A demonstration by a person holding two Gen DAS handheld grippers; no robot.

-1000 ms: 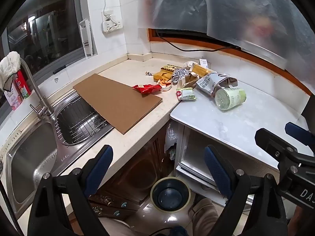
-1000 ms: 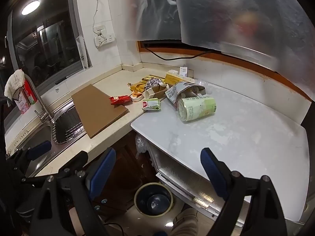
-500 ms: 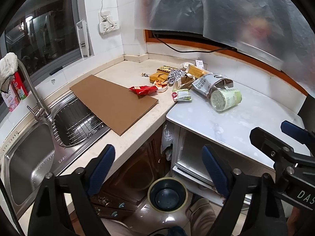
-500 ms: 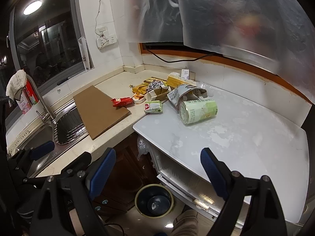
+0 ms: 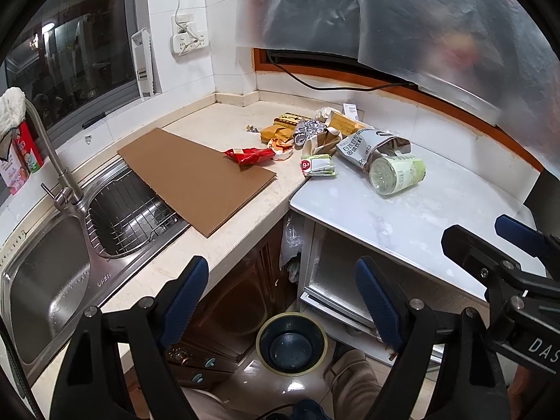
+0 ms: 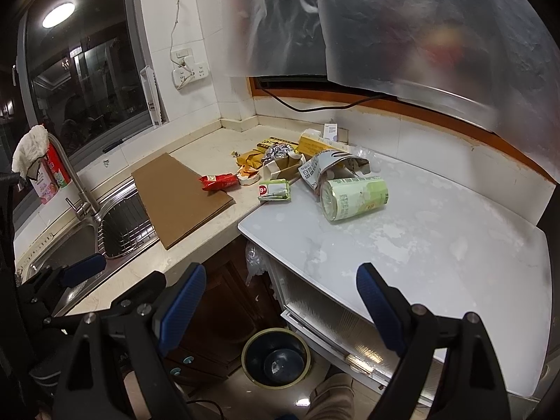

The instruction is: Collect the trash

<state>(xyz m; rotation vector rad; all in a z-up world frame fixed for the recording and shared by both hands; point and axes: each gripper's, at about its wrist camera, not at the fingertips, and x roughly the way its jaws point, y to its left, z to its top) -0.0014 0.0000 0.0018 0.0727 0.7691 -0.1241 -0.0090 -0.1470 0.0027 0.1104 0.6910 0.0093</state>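
Note:
A pile of trash lies on the counter corner: a green-labelled bottle (image 5: 397,175) (image 6: 353,197) on its side, a crumpled grey bag (image 5: 371,143), a small green pack (image 5: 318,166) (image 6: 274,190), a red wrapper (image 5: 250,155) (image 6: 217,182), foil and yellow boxes (image 5: 290,127). A dark trash bin (image 5: 291,343) (image 6: 275,356) stands on the floor below. My left gripper (image 5: 281,294) and right gripper (image 6: 280,297) are both open and empty, held above the floor in front of the counter, well short of the trash.
A brown cardboard sheet (image 5: 196,178) lies over the counter and the sink (image 5: 52,280) edge. A faucet (image 5: 52,161) stands at left. A white table (image 6: 437,245) meets the counter. Plastic sheeting (image 6: 402,28) hangs above. The right gripper shows in the left view (image 5: 504,266).
Both views have shifted slightly; the trash pile sits a little further left and higher in the left wrist view. Both grippers stay open and empty.

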